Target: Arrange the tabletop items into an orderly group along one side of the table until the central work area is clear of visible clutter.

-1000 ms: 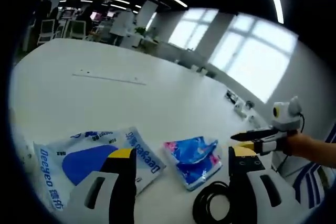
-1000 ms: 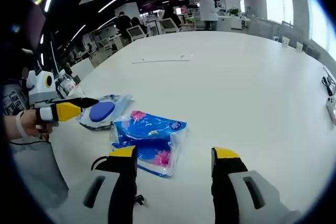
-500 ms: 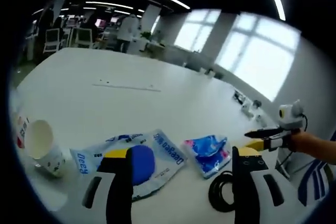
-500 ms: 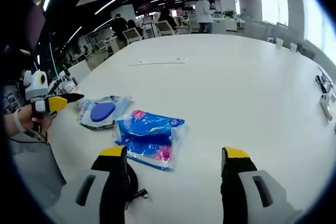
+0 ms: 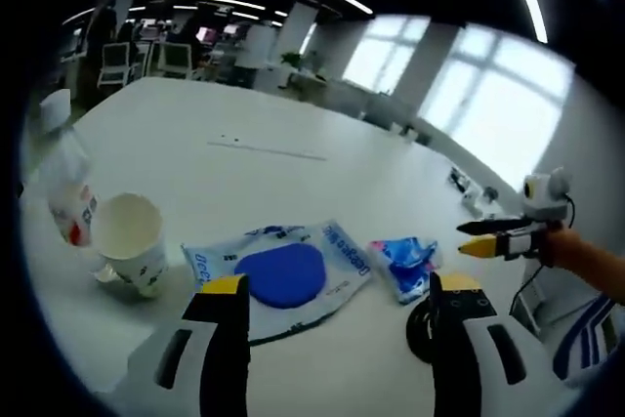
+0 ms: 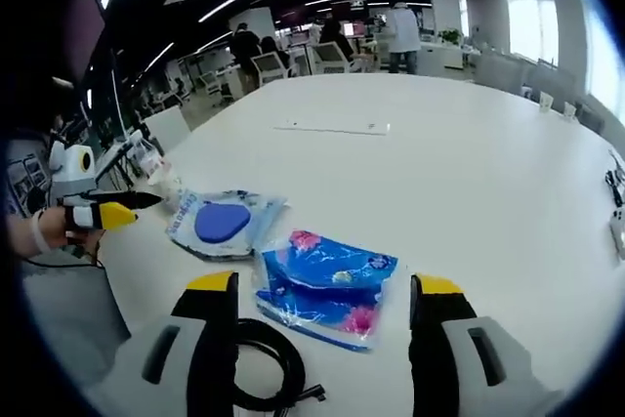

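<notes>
- Left gripper and right gripper: jaws wide, holding nothing, hovering to pick a first target.
- Wipes pack, blue bag, cable, cup sit clustered near the bench edge.

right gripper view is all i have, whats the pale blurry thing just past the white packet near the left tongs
Observer: In the left gripper view it is a paper cup, lying on its side beside the white packet, with its open mouth turned toward that camera.
Operator: ok anything else over there i should collect
Observer: Yes, a clear plastic bottle with a red and white label stands right by the cup, on the side away from the packet.
</notes>
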Tool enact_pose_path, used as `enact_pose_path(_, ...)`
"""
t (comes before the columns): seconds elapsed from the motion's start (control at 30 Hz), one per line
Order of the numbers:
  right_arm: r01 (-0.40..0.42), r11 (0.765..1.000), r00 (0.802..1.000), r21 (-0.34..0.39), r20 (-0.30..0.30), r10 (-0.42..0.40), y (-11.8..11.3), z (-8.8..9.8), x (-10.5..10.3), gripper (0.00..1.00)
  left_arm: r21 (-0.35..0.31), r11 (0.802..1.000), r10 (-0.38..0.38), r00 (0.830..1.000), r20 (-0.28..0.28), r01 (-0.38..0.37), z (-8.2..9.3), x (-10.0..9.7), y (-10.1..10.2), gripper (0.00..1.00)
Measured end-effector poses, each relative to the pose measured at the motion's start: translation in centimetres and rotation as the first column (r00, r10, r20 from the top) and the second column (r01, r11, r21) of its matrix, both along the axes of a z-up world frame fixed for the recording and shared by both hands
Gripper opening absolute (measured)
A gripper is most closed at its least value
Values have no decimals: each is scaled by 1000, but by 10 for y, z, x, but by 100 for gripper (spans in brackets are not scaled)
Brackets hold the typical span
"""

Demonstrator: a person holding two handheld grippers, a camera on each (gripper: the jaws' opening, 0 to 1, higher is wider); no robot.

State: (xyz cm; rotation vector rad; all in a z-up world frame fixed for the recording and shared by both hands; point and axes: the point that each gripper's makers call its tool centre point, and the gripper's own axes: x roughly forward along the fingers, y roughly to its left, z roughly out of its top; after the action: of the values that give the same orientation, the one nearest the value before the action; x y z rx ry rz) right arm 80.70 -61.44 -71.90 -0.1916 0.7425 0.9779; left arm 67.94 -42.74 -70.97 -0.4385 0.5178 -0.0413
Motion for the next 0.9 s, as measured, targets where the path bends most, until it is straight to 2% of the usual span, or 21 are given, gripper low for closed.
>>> enact_pose_path(0.23,-82,997,996,-9,21,82,37,8,-2,65,9,998,65,998,-17,-65,-10,-16,26,69)
enact_pose_path(0.4,-144,989,989,-19,21,145,62,14,-8,62,-5,994,109,994,-27,-110,-18,-26,37,65)
enact_pose_path(0.57,-204,979,979,-18,23,204,86,16,-13,57,-7,992,122,992,-38,-123,-26,-31,44,62)
enact_pose_path(0.67,-239,971,971,-17,23,239,98,15,-17,52,-18,991,133,990,-51,-134,-31,-33,47,61)
enact_pose_path(0.77,-277,960,961,-33,5,277,108,5,-23,41,-12,992,125,990,-59,-125,-36,-33,49,57)
enact_pose_path(0.9,-284,958,958,-36,-51,283,113,-9,-29,39,-24,991,132,989,-59,-134,-40,-32,49,53)
